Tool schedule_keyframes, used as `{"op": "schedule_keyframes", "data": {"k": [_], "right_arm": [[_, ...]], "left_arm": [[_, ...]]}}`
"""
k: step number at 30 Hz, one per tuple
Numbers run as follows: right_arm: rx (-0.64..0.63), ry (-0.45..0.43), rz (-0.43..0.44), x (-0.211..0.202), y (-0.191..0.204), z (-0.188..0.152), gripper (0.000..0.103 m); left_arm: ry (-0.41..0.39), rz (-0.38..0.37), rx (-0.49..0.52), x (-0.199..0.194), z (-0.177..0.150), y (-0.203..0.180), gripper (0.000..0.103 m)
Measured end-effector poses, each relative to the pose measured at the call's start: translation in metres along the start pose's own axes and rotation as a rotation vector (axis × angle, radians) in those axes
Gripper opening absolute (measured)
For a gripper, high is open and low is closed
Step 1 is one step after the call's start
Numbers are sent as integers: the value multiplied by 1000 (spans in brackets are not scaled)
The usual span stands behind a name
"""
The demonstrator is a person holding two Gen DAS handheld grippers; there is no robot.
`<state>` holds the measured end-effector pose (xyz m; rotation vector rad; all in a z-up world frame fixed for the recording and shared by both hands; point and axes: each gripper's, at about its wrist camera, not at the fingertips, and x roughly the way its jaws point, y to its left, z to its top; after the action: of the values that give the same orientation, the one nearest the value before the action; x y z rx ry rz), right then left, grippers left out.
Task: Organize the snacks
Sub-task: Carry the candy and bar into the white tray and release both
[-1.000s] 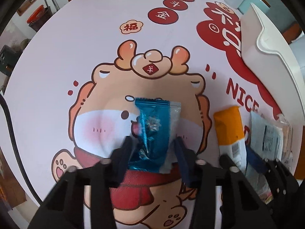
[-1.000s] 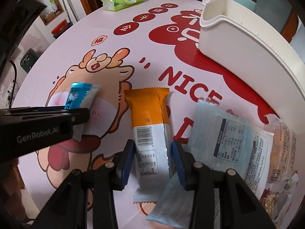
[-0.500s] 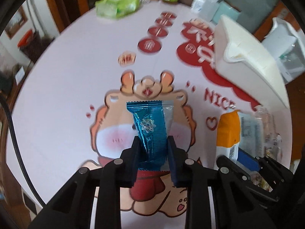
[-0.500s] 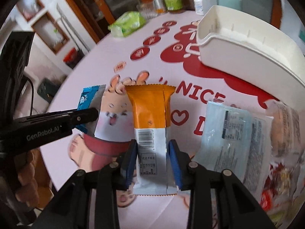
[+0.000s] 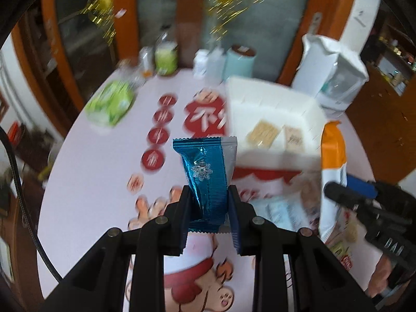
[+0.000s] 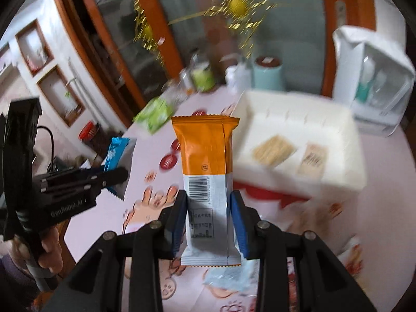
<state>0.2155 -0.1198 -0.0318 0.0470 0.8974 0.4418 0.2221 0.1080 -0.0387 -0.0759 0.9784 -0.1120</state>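
Observation:
My left gripper (image 5: 209,202) is shut on a blue foil snack packet (image 5: 206,174) and holds it upright above the table. My right gripper (image 6: 209,208) is shut on an orange-and-white snack bar (image 6: 206,171), also lifted. The white bin (image 5: 273,115) stands ahead on the table with two snack packs inside; it also shows in the right wrist view (image 6: 299,143). Each gripper shows in the other's view: the right one with its orange bar (image 5: 334,161) at the right, the left one with its blue packet (image 6: 115,153) at the left.
More snack packets (image 5: 280,210) lie on the pink cartoon tablecloth (image 5: 104,176) below the grippers. A green wipes pack (image 5: 110,104), jars and bottles (image 5: 166,61) stand at the far table edge. A white appliance (image 6: 374,78) stands behind the bin.
Both grippers closed on their snacks, lifted them off the table and tilted up toward the white bin. The view now looks across the table and into the bin.

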Motion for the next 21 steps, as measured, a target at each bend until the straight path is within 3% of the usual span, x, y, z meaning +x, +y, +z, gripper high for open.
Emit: {"op": "schedule_keyframes", "data": {"k": [4,11,15,21], "right_arm": [[41,-26,-55,-21,-29,40,34],[112,-45,-137,-27,-86,100,34],[170,-3,-158,-2,-120,123,34],[280,73,-155,52,-165,113,34]], "left_arm": [[-37,-26,78,-6,39,-28,25],[-78,0,187,12,111,-83,25],[-30,-22,191,53,146,-107,25],[81,-50,168,138,163,-131,25]]}}
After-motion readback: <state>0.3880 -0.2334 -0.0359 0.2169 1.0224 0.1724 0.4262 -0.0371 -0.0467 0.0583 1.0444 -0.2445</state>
